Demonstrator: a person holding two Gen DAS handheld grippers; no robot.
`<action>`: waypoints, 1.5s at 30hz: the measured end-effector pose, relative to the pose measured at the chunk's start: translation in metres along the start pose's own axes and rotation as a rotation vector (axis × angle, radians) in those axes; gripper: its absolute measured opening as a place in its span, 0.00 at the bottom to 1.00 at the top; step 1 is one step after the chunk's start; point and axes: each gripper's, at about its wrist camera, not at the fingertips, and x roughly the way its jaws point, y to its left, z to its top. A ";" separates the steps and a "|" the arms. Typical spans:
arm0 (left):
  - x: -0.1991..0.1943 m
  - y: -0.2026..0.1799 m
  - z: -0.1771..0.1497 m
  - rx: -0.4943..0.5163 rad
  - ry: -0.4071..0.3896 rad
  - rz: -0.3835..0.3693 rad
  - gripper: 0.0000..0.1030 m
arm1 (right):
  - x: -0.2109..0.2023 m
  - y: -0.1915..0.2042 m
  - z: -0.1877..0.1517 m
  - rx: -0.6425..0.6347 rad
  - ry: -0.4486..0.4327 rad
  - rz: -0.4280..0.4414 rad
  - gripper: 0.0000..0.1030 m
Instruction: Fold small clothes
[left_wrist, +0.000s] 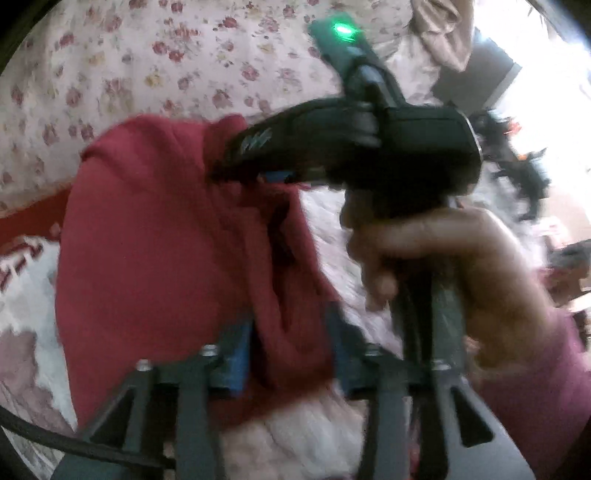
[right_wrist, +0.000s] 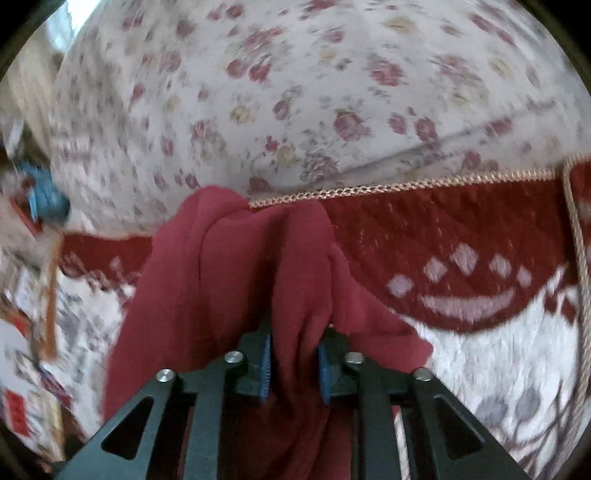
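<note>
L gripper (left_wrist: 291, 354) & R gripper (right_wrist: 294, 363) both clamped on red garment (right_wrist: 229, 273). Garment hangs over red-white blanket (right_wrist: 461, 236), w/ floral sheet (right_wrist: 295, 92) beyond blanket.

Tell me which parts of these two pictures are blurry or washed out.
Left wrist view: blown-out white glare at the upper right window area, motion blur on the dark red knitted garment. Right wrist view: even light, floral bedsheet smeared.

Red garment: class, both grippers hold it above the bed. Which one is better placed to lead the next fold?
Probably right. The right gripper pinches a gathered ridge of the red garment squarely between its pads. The left gripper holds only a hanging fold, and the right gripper's body crowds its view.
</note>
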 end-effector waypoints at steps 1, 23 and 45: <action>-0.010 0.002 -0.005 -0.007 -0.001 -0.023 0.52 | -0.012 -0.001 -0.003 0.019 -0.014 0.009 0.35; -0.063 0.080 -0.052 -0.082 -0.141 0.345 0.63 | -0.075 0.034 -0.135 -0.126 -0.048 -0.011 0.07; -0.046 0.084 -0.045 -0.066 -0.156 0.356 0.75 | -0.058 0.024 -0.050 -0.110 -0.206 -0.231 0.09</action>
